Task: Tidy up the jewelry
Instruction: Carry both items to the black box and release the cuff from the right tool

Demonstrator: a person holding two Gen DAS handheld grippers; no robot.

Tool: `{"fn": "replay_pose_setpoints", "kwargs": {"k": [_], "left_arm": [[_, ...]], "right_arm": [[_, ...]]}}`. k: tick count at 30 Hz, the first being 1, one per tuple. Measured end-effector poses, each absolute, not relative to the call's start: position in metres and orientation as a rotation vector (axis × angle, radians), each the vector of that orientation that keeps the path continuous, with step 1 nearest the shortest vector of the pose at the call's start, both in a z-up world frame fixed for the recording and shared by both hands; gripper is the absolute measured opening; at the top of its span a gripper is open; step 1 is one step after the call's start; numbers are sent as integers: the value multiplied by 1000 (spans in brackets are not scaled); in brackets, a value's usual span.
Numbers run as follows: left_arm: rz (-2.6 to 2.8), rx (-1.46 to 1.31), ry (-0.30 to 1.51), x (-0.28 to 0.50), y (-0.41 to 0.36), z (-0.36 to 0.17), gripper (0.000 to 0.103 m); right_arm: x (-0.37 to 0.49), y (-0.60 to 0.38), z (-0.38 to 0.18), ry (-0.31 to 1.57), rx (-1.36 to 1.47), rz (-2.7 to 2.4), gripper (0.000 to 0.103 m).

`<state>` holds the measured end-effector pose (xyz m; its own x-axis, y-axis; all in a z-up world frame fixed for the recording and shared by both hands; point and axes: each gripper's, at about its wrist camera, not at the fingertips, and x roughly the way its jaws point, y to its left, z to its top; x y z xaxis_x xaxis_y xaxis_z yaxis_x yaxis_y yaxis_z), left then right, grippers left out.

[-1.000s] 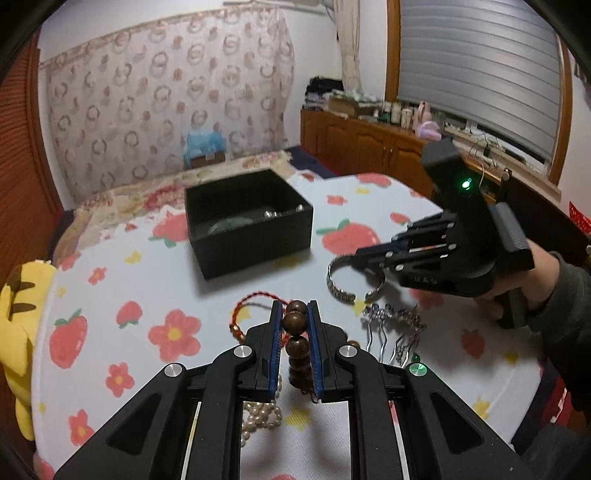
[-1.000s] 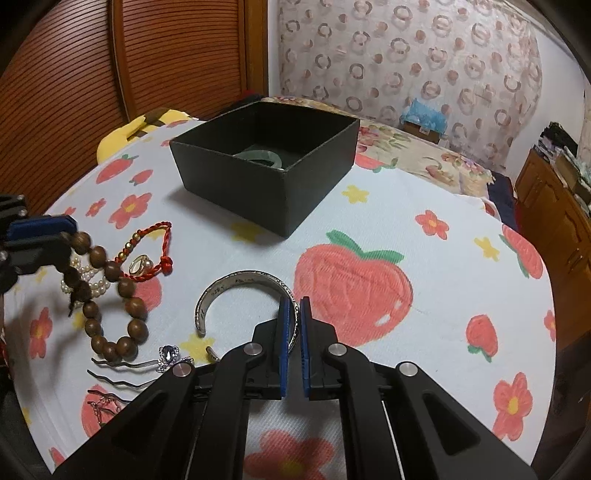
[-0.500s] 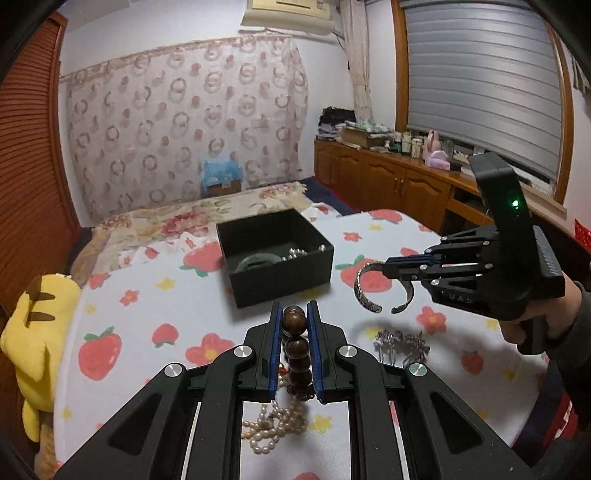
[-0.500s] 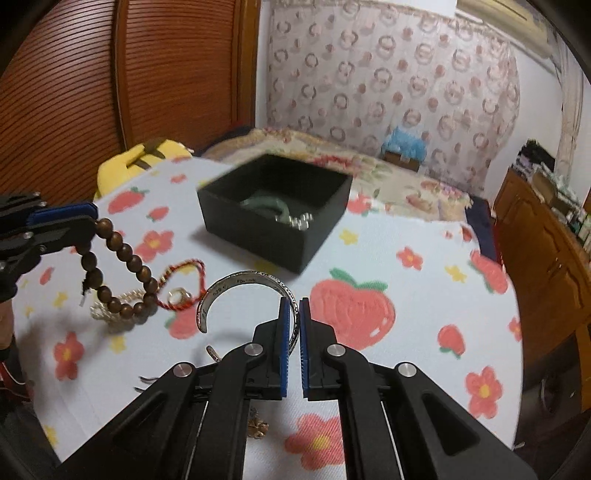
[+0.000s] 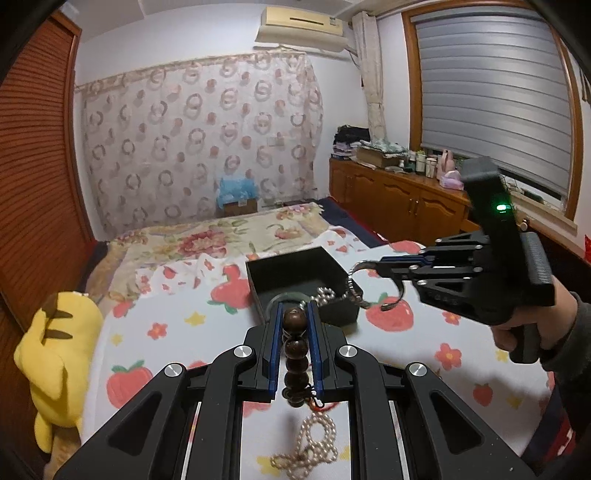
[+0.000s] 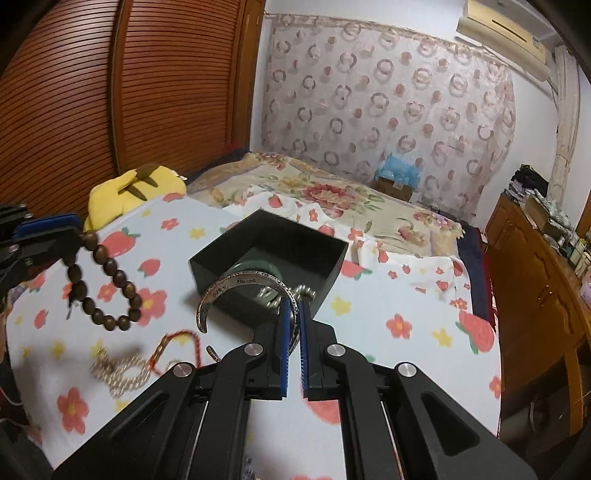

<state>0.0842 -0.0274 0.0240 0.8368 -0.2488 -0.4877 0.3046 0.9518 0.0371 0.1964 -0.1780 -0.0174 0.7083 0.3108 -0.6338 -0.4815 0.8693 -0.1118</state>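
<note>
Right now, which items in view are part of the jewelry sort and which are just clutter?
Job:
- wooden bead bracelet, in left gripper
- silver cuff, in right gripper
- black box
- pearl strand
- red cord bracelet

Lying about:
- yellow plush toy
- wooden cabinet
- air conditioner

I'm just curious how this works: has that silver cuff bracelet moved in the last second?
Yes. The silver cuff lay on the tablecloth short of the black box; now the right gripper holds it lifted in front of the box.
</note>
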Motion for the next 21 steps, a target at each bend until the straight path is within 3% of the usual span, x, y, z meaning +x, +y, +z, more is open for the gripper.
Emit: {"fn": "replay_pose_setpoints", "kwargs": {"k": [16, 21], "left_arm": [[-288, 148, 501, 136, -42, 37, 12], [-285, 161, 507, 144, -48, 38, 12]], "right_arm": [[265, -174, -45, 720, -151, 399, 6], [263, -178, -49, 712, -84, 445, 12]]}}
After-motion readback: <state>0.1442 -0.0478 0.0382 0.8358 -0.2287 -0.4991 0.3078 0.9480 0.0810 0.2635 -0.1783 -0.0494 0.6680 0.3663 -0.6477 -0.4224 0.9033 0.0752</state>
